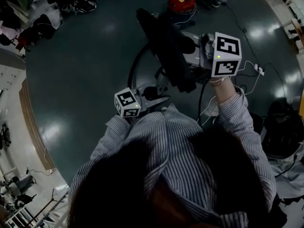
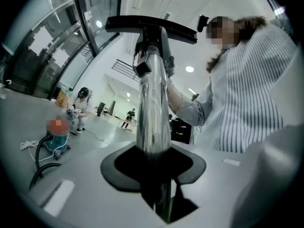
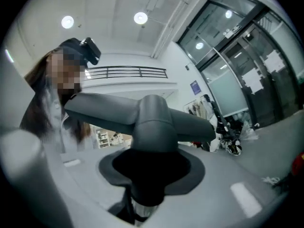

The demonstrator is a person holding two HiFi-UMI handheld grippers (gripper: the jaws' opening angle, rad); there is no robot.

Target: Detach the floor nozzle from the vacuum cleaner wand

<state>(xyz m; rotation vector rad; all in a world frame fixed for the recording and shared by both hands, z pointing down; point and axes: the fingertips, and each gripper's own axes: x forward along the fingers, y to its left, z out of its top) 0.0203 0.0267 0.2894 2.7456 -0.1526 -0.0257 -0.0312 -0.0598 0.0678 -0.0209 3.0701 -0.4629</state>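
The person's dark hair (image 1: 118, 189) and white-and-grey striped shirt (image 1: 175, 141) lie closest to the head camera. Both arms reach forward, each carrying a claw.

The left claw (image 2: 154, 167) is clamped on the polished chrome metal wand (image 2: 153, 108). The tube sits in the notch of the dark pads, with both pads against it. The wand runs from this claw to the black, T-shaped plastic floor nozzle (image 2: 151, 26), whose neck is seated on the wand's far end.

The right claw (image 3: 148, 172) is clamped on the neck of the floor nozzle. The crossbar lies directly beyond the jaws, and a short length of chrome tube shows below them.

In the head view, the assembly is held in the air in front of the person, above the dark green glossy floor (image 1: 85, 56). A red canister vacuum cleaner (image 1: 181, 4) stands on the floor beyond the nozzle. A black hose (image 1: 134, 65) curves beside the nozzle. A white cable (image 1: 249, 65) lies on the floor to the right of the right claw.
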